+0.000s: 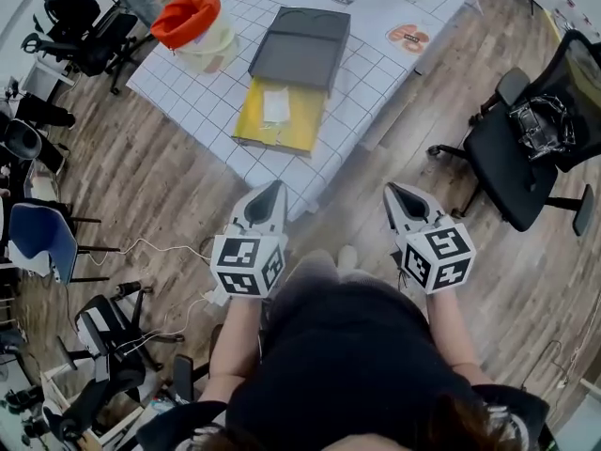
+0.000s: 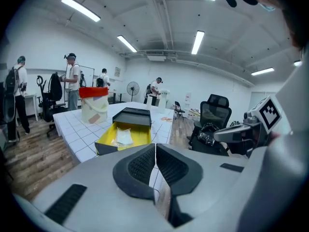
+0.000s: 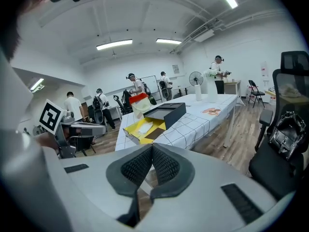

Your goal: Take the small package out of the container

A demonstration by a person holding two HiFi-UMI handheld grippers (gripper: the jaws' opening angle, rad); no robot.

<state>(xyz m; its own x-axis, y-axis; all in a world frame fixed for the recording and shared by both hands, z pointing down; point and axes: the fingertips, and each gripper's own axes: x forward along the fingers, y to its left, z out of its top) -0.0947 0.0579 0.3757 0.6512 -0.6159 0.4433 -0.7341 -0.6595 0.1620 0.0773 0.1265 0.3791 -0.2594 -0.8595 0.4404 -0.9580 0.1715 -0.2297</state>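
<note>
At the far left of the head view a blue chair (image 1: 42,238) stands on the wooden floor (image 1: 160,177). Right of it is the counter (image 1: 376,64), under a white gridded cloth, and a pale bucket (image 1: 202,45) with an orange-red top stands near its left corner. Just right of the bucket lies the container (image 1: 305,125), a yellow tray whose dark grey cover (image 1: 300,45) is slid toward the far side and overlaps the tray's far end. The small package (image 1: 275,104), a flat white packet, lies inside the open yellow part, about in its middle, and neither tool touches it. My left tongs (image 1: 277,188) hang over the floor short of the counter's near edge, well apart from the container and pointed toward it. In the left gripper view they are clenched, ribbed pads (image 2: 142,164) pressed together with nothing between them, and the package (image 2: 123,137) shows beyond their tips. My right tongs (image 1: 392,192) hang level with the left, off the counter's near right side. In the right gripper view they are clenched too and hold nothing. Farther right a black office chair (image 1: 526,148) stands on the floor with a tangle of dark gear on its seat.
</note>
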